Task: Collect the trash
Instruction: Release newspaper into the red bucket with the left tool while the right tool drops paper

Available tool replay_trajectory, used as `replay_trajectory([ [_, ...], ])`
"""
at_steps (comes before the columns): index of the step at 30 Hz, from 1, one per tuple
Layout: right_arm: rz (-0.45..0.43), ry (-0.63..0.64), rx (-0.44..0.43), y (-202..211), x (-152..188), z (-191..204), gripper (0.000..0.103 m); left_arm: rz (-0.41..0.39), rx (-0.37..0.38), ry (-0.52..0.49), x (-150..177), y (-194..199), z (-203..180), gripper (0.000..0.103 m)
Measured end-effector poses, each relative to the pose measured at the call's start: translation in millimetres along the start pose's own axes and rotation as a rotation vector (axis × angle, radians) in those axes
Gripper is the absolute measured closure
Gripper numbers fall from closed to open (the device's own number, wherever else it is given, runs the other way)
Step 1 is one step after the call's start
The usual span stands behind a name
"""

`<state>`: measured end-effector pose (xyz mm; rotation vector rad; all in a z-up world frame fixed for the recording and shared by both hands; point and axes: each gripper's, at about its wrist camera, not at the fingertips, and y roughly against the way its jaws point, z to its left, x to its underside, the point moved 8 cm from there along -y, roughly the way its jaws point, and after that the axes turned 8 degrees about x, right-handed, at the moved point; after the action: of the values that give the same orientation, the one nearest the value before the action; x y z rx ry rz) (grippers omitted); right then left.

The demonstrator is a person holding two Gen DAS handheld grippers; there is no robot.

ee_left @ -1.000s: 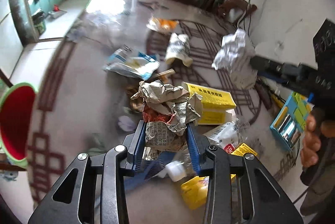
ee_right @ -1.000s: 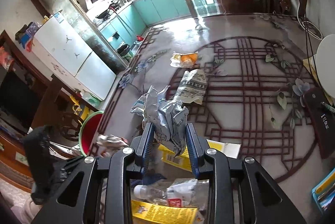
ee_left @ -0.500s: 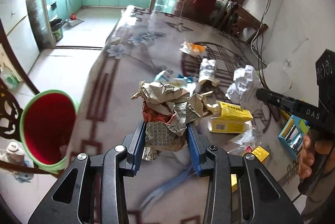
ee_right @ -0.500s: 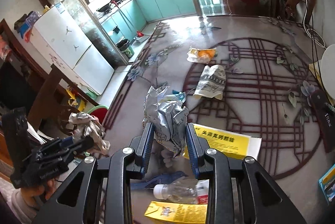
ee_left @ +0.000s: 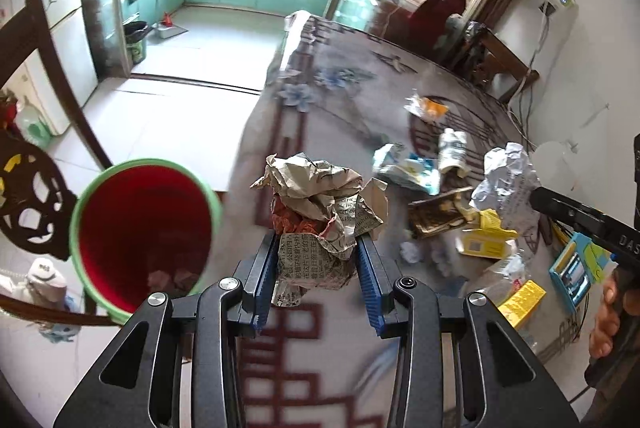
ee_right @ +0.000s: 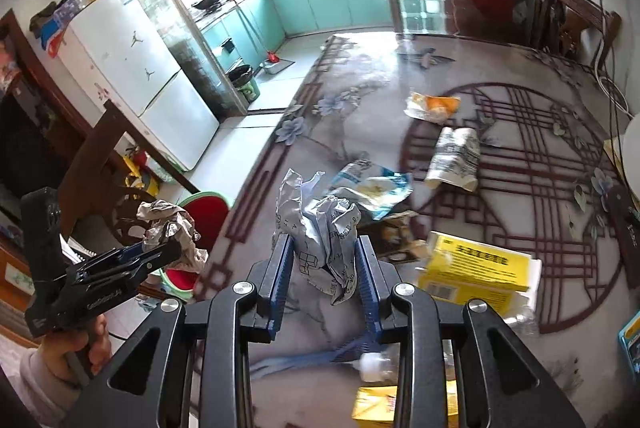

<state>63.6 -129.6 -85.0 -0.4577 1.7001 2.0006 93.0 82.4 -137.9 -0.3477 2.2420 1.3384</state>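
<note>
My left gripper [ee_left: 318, 248] is shut on a crumpled newspaper wad [ee_left: 320, 212], held above the table's left edge. The red bin with a green rim [ee_left: 144, 232] stands on the floor just left of it. My right gripper [ee_right: 323, 248] is shut on a crumpled white paper ball [ee_right: 326, 228] over the table. In the right wrist view the left gripper [ee_right: 164, 254] and its newspaper wad [ee_right: 172, 228] hang beside the red bin [ee_right: 200, 216]. In the left wrist view the white paper ball [ee_left: 508, 180] shows at the right, on the tip of the right gripper.
The patterned table [ee_right: 520, 156] carries a yellow box [ee_right: 476, 264], a blue-white wrapper [ee_right: 372, 188], a printed bag [ee_right: 456, 152], an orange snack packet [ee_right: 434, 106] and a clear bottle [ee_right: 376, 368]. A dark wooden chair [ee_left: 36, 212] stands by the bin. A fridge [ee_right: 136, 76] is at the left.
Both grippers have moved left across the table with their paper wads. The red bin has come much closer to the left gripper. The trash pile has dropped back to the right.
</note>
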Motion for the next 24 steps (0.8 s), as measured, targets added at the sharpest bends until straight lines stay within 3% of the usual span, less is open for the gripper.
replay_trajectory([
  [13, 0.04, 0.12, -0.091, -44, -8, 113, 0.073, -0.022, -0.118, 0.088, -3, 26, 101, 0.066],
  [24, 0.11, 0.227, -0.158, -89, 0, 195, 0.073, -0.019, -0.209, 0.17, 1, 40, 163, 0.065],
])
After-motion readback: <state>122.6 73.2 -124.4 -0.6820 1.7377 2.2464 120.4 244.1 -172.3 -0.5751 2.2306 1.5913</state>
